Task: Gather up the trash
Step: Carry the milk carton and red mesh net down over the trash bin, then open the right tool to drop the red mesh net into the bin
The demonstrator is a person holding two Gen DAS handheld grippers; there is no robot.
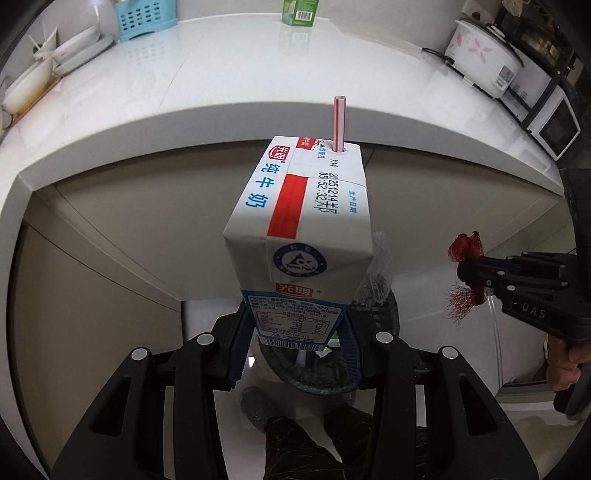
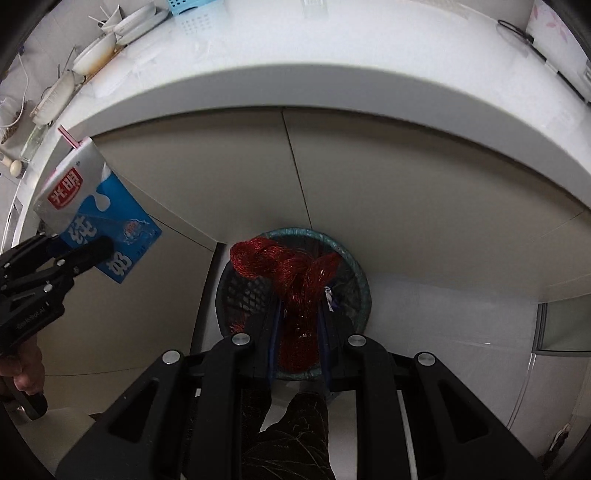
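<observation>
My left gripper point(image 1: 295, 332) is shut on a white and blue milk carton point(image 1: 306, 221) with a red-striped straw point(image 1: 338, 123), held in the air in front of the counter. The carton also shows in the right wrist view point(image 2: 96, 214), with the left gripper point(image 2: 79, 254) around it. My right gripper point(image 2: 299, 314) is shut on a wad of red mesh netting point(image 2: 291, 273), held above a round dark bin point(image 2: 354, 266) on the floor. In the left wrist view the right gripper point(image 1: 469, 275) holds the red netting point(image 1: 466, 247) at the right, and the bin point(image 1: 314, 384) lies below the carton.
A white counter point(image 1: 221, 92) curves ahead, with beige cabinet doors point(image 2: 406, 184) below. On it are a green carton point(image 1: 298, 13), a blue basket point(image 1: 144, 16), white dishes point(image 1: 74, 48) and a rice cooker point(image 1: 484, 62). A microwave point(image 1: 554, 125) is at far right. The person's leg point(image 2: 291, 435) is below.
</observation>
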